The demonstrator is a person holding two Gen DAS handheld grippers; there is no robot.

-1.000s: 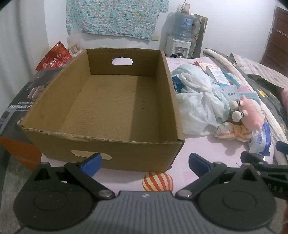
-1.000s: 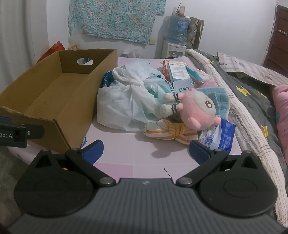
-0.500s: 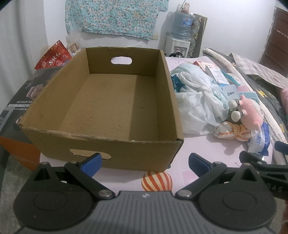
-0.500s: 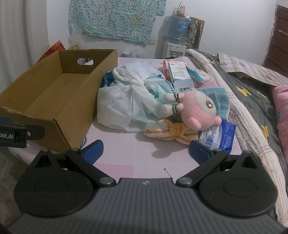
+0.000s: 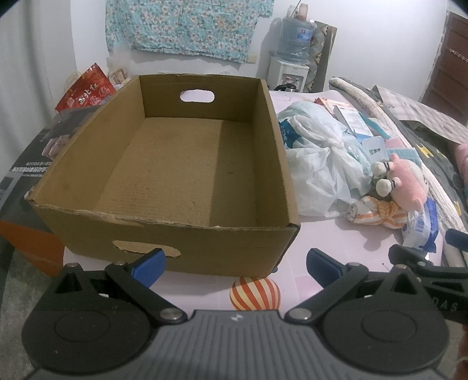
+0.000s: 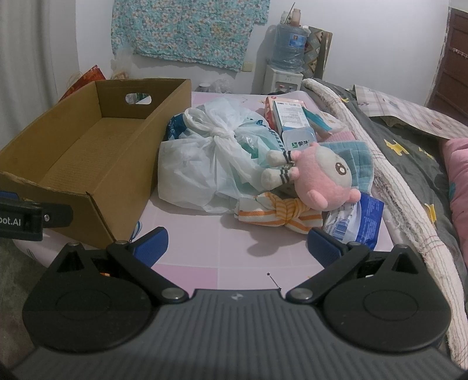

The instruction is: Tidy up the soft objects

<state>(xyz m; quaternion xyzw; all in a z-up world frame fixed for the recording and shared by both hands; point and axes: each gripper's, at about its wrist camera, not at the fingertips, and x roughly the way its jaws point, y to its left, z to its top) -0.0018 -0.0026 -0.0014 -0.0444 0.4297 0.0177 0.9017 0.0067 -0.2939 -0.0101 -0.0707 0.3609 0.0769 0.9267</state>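
**Facing a pink table crowded with soft things**

Filling the left of both views, the cardboard box (image 5: 181, 163) sits on a pink tiled table top (image 6: 204, 248), its floor bare. At centre right of the right wrist view lie a knotted white plastic bag (image 6: 204, 163), a pink plush toy (image 6: 318, 178) and an orange-striped cloth bundle (image 6: 278, 216), all touching. A blue packet (image 6: 356, 222) lies just right of them. A floral cloth (image 5: 187, 26) hangs on the white wall at top centre; a water dispenser (image 6: 285, 58) stands at upper right, grey bedding (image 6: 409, 163) at right. Left gripper (image 5: 234, 267) and right gripper (image 6: 234, 245) both gape wide, holding nothing.
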